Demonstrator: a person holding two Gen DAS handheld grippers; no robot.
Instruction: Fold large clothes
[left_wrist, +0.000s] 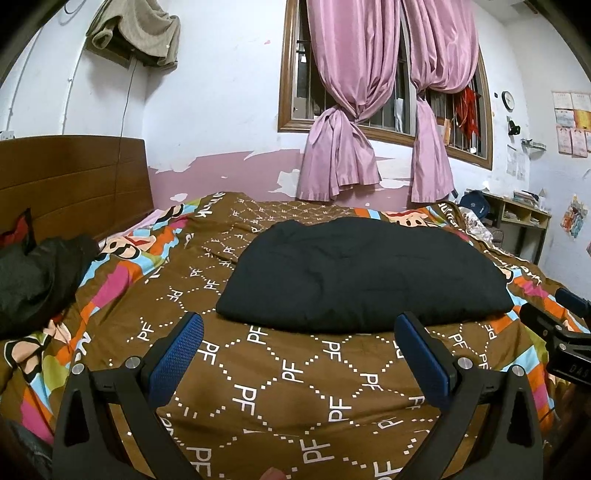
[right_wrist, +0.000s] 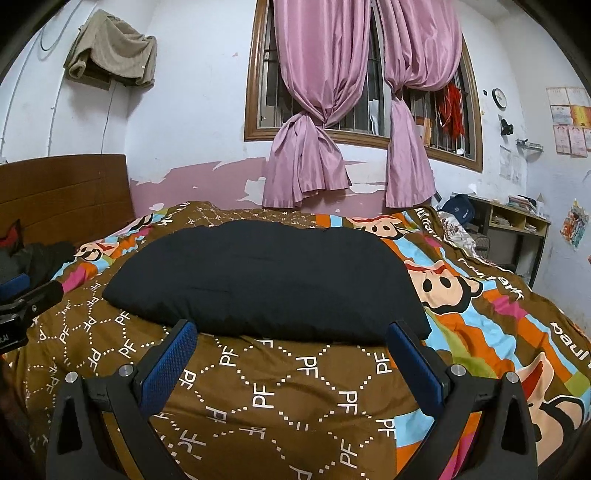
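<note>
Lying folded on the bedspread (left_wrist: 258, 387), the black garment (left_wrist: 362, 273) sits untouched.

We face a white wall (left_wrist: 221, 92) whose lower band is pink, with the paint peeling in ragged patches. A wood-framed barred window (left_wrist: 388, 110) sits in it, and two pink curtains (left_wrist: 343, 110) hang knotted at their middles. To our left stands a brown wooden headboard (left_wrist: 70, 181), and above it a beige cloth (left_wrist: 136, 33) is draped over something mounted on the wall. A brown quilt (left_wrist: 295, 387) printed with white "PF" diamonds and bright cartoon faces covers the bed. At the right we see a low wooden shelf unit (right_wrist: 517, 225), a small round clock (right_wrist: 499, 98) and papers (right_wrist: 569, 122) pinned to the wall.
</note>
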